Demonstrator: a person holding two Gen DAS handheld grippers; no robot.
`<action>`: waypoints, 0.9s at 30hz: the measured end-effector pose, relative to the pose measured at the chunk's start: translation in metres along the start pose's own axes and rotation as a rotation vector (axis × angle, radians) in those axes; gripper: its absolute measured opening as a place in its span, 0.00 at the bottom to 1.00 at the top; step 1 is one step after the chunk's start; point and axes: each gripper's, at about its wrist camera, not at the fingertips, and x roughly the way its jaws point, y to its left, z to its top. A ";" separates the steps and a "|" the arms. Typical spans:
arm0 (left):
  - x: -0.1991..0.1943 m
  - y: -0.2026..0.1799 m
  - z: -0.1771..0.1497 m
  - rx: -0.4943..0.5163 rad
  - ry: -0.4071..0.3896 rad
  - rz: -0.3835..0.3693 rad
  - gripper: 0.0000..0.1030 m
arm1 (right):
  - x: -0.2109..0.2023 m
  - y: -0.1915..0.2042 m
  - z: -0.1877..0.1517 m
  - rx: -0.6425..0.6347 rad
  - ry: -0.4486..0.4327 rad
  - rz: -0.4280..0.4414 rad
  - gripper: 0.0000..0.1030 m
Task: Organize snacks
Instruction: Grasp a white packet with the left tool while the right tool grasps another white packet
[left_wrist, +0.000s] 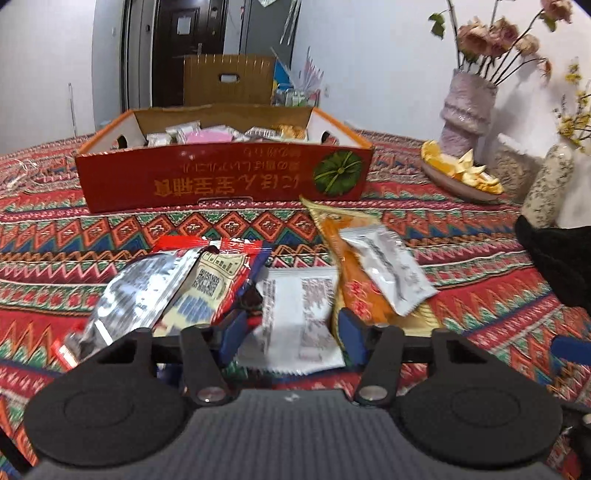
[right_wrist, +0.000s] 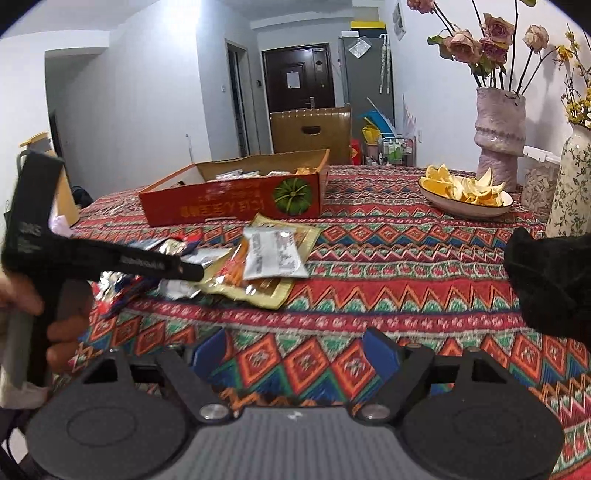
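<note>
A white-walled room with a dark door (right_wrist: 298, 75); a patterned tablecloth (right_wrist: 406, 266) bears the red box (right_wrist: 229, 203) of snacks; loose packets (left_wrist: 207, 280) before it; the left gripper (left_wrist: 291, 332) straddles a white packet (left_wrist: 299, 317), pads not yet pressing; the right gripper (right_wrist: 295, 356) gapes empty.

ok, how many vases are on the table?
2. A pinkish ribbed vase with dried roses stands behind the bowl of orange peel. A white floral vase with yellow blossoms is at the right edge. More may be out of frame.
</note>
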 end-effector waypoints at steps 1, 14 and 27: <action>0.004 0.003 0.001 -0.008 0.004 -0.014 0.53 | 0.003 -0.001 0.003 -0.002 -0.002 -0.001 0.77; 0.013 0.034 0.004 -0.091 -0.048 -0.024 0.54 | 0.098 0.020 0.062 -0.042 0.017 0.060 0.69; -0.007 0.043 -0.004 -0.125 -0.031 -0.008 0.38 | 0.114 0.024 0.044 -0.045 0.055 -0.016 0.39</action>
